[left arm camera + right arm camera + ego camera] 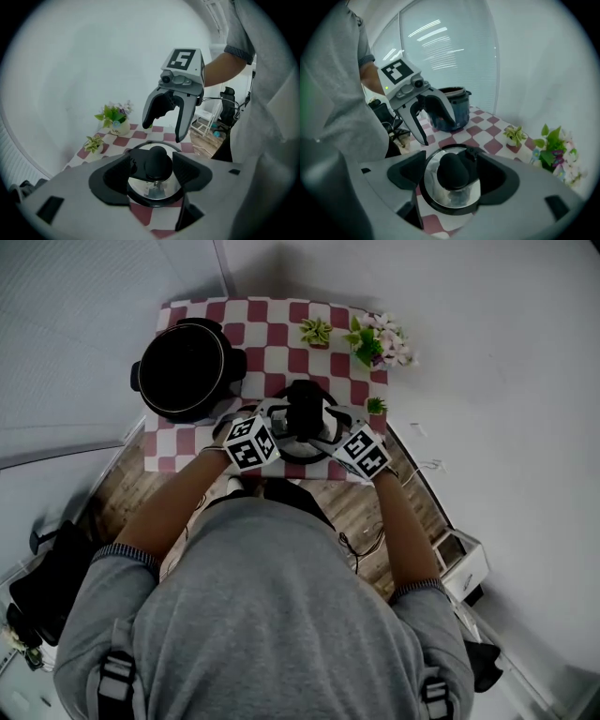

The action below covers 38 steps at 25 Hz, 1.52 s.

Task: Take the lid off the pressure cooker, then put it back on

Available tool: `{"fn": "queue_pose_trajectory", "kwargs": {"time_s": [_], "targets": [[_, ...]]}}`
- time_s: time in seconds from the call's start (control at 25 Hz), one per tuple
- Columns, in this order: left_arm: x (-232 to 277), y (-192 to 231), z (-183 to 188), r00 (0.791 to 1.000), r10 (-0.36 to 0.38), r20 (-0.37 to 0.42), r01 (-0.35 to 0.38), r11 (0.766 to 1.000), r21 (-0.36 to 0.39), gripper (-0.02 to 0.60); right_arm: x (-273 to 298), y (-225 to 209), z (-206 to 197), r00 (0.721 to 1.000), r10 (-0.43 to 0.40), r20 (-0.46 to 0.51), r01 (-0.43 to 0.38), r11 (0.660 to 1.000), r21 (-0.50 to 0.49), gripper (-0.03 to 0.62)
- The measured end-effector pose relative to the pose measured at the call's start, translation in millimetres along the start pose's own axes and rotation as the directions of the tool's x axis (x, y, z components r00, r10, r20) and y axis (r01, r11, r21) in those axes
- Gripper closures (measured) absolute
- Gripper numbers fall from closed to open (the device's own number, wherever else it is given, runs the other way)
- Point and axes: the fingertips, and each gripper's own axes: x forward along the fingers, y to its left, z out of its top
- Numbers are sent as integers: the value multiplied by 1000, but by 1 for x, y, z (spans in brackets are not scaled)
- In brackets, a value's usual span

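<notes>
The open black pressure cooker [183, 371] stands at the back left of the checked table [272, 320]; it shows behind the other gripper in the right gripper view [450, 110]. Its steel lid [302, 423] with a black knob lies on the cloth near the front edge. My left gripper [272, 423] and right gripper [333, 427] hover over the lid from opposite sides. In the left gripper view the knob [157, 161] sits between my open jaws with a gap showing. The right gripper view frames the knob [452, 171] the same way, untouched. Each view shows the other gripper open.
A small potted plant [316, 331], a flower pot [380, 341] and a tiny plant [376, 406] stand along the table's back and right side. A white rack [459, 563] sits on the floor at right, a dark chair [47, 577] at left.
</notes>
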Motion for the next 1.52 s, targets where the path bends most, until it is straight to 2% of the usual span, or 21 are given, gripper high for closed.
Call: {"fn": "queue_pose_trajectory", "kwargs": {"time_s": [0.12, 0.32, 0.64, 1.04, 1.2, 1.24, 1.52], "targets": [[22, -4, -14, 997, -32, -68, 32, 999, -1, 272, 20, -2, -20, 995, 43, -85, -48, 997, -53, 238], [53, -9, -34, 986, -74, -147, 70, 997, -29, 270, 45, -3, -41, 980, 125, -158, -136, 989, -61, 238], [84, -12, -60, 958, -117, -261, 116, 993, -19, 270, 71, -2, -68, 932, 184, -312, -244, 955, -166, 238], [102, -22, -66, 914, -221, -339, 231, 973, -11, 268, 87, -5, -80, 891, 222, -395, -326, 920, -218, 269], [101, -21, -66, 914, -231, -333, 244, 970, -1, 276, 86, -4, -79, 885, 233, -404, -344, 911, -228, 276], [101, -21, -67, 914, -230, -334, 244, 970, 0, 281, 87, -3, -79, 884, 232, -405, -344, 910, -231, 301], [90, -23, -57, 909, -228, -348, 250, 968, 19, 282, 75, 1, -71, 880, 222, -420, -337, 915, -222, 303]]}}
